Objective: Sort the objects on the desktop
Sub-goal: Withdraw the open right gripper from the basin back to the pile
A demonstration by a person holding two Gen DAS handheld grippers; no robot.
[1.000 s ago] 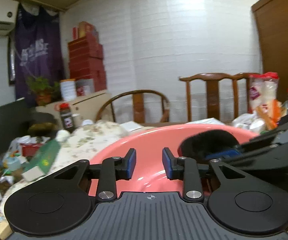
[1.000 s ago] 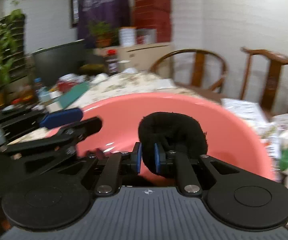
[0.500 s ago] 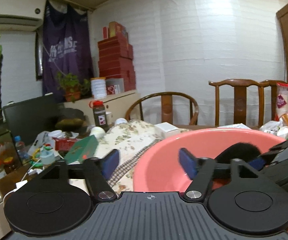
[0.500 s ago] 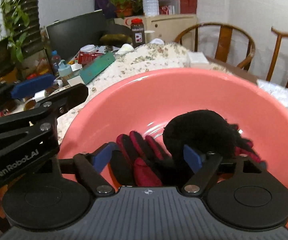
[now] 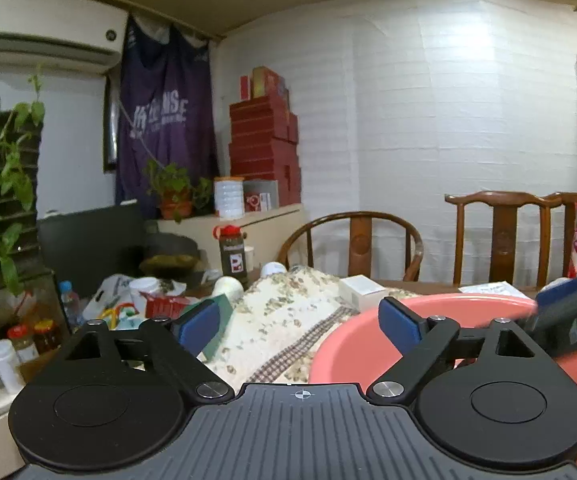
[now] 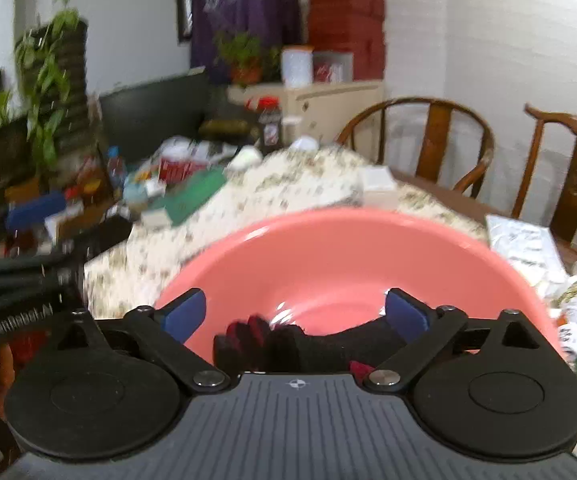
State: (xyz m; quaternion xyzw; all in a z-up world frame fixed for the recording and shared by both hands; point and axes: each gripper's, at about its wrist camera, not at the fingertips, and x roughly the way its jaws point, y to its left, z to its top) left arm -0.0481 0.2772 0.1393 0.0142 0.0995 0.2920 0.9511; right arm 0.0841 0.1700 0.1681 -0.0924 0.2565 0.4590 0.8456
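A pink plastic basin (image 6: 352,256) sits on the floral tablecloth; it also shows at the right of the left wrist view (image 5: 352,344). Black and dark red gloves (image 6: 288,340) lie in its bottom, close under my right gripper (image 6: 294,314), which is open and empty above the basin's near side. My left gripper (image 5: 300,324) is open and empty, over the basin's left rim and the cloth. The right gripper's blue-padded finger (image 5: 564,300) shows at the right edge of the left wrist view.
A green box (image 6: 192,196), a white box (image 5: 362,296), a dark bottle with a red cap (image 5: 232,256), jars and packets crowd the table's left side (image 5: 140,304). Wooden chairs (image 5: 352,240) stand behind the table. Bags and packets (image 6: 528,248) lie right of the basin.
My right gripper opened and let go of the black glove, which now lies in the basin, then drew back. My left gripper opened wide and swung left, away from the basin.
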